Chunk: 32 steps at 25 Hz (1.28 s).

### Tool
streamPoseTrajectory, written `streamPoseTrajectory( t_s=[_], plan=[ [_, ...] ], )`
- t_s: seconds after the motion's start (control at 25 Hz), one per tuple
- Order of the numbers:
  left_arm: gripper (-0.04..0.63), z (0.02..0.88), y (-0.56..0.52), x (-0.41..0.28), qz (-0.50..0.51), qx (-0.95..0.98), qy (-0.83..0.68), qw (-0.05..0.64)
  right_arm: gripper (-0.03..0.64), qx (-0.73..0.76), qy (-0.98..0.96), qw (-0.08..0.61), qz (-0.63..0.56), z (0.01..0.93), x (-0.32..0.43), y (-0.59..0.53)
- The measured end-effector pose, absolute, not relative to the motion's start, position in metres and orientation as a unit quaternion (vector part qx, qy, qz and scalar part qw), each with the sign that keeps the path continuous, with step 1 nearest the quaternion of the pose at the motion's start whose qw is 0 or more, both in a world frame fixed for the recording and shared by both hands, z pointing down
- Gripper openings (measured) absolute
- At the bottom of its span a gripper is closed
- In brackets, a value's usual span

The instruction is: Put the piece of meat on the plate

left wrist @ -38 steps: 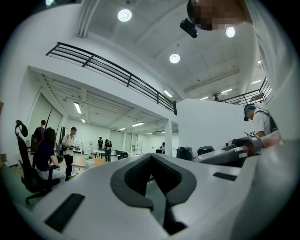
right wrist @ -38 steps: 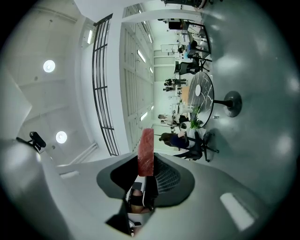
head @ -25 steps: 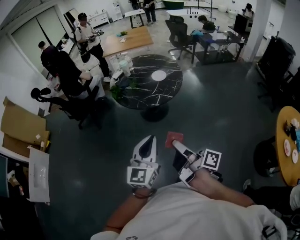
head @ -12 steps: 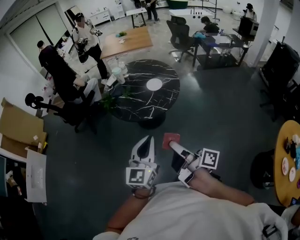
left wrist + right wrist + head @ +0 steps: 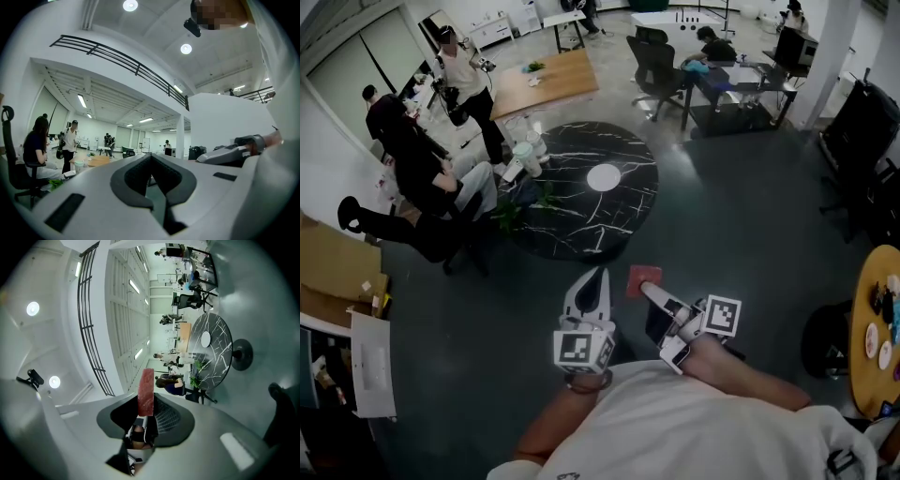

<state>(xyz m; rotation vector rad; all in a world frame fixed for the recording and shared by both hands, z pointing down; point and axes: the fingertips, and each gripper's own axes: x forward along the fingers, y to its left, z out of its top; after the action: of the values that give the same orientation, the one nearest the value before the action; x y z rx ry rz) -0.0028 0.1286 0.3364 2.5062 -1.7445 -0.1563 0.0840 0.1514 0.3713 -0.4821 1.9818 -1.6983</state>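
Head view: meat (image 5: 643,277) in right gripper (image 5: 651,292) (square-marker cube (image 5: 722,316))

Head camera above, one close behind each jaw pair.
Head view looks steeply down; the view from the left gripper (image 5: 598,277) faces level across the room; the right gripper (image 5: 647,288) view, rolled sideways, shares the round table (image 5: 591,192) with the head view.

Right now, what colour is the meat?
The piece of meat is dark red, clearest in the right gripper view.
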Motion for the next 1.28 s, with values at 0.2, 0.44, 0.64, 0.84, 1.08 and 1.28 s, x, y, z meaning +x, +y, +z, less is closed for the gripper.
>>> streamPoseTrajectory(
  t_s=[0.2, 0.44, 0.64, 0.84, 1.08, 1.28],
  plan=[
    [0.005, 0.343, 0.068, -0.017, -0.049, 0.833, -0.549, 0.046, 0.087, -0.189, 0.724, 0.248, -0.616, 0.369, 0.063, 0.095],
    [0.005, 0.342, -0.002, -0.045, -0.045, 0.848, -0.526, 0.052, 0.087, -0.206, 0.725, 0.249, -0.609, 0.369, 0.028, 0.032],
    [0.005, 0.335, -0.044, -0.069, -0.045, 0.860, -0.506, 0.046, 0.087, -0.218, 0.720, 0.262, -0.604, 0.363, 0.000, -0.009],
    [0.005, 0.332, -0.075, -0.098, -0.044, 0.867, -0.494, 0.043, 0.087, -0.224, 0.716, 0.275, -0.602, 0.361, -0.031, -0.040],
    [0.005, 0.340, -0.101, -0.119, -0.047, 0.870, -0.488, 0.052, 0.087, -0.235, 0.716, 0.268, -0.600, 0.369, -0.051, -0.063],
    [0.005, 0.345, -0.118, -0.121, -0.051, 0.869, -0.489, 0.059, 0.087, -0.232, 0.714, 0.270, -0.602, 0.371, -0.056, -0.082]
  ],
)
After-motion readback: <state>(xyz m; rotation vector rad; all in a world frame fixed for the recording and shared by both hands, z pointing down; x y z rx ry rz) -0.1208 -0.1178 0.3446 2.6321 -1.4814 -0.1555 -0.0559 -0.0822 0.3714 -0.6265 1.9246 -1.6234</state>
